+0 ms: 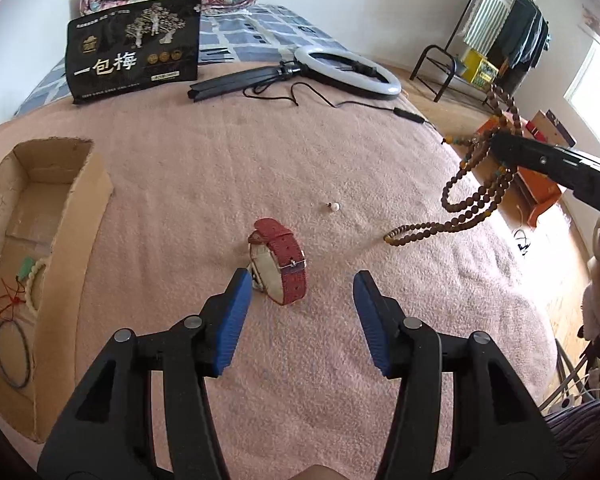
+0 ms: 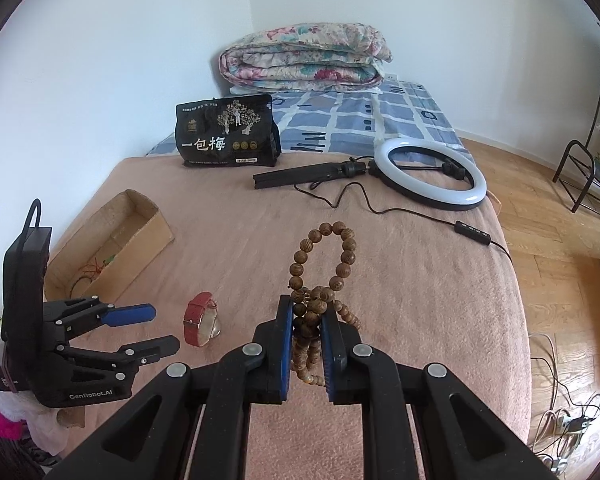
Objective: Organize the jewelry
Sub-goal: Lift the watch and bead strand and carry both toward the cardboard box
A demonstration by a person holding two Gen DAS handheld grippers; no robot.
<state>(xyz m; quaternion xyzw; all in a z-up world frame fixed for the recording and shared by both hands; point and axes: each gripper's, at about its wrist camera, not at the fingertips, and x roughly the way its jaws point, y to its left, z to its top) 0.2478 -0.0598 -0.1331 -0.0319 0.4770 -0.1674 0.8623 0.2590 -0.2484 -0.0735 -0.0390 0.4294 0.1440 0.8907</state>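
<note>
The left gripper stood spread wide with nothing between its blue pads, hanging low over the pink blanket. Just ahead of it, near the blanket's middle, the red-strapped watch stood on edge, almost at the tip of the left finger. A small pearl bead lay a little farther on. The right gripper was clenched on the wooden bead strand, lifted above the blanket toward its right edge; one loop stood up past the fingertips, the rest drooped, its tail touching the blanket. At the left edge sat the cardboard box, holding a pale bead bracelet and a thin cord ring. Along the far edge lay a black snack bag and a ring light.
</note>
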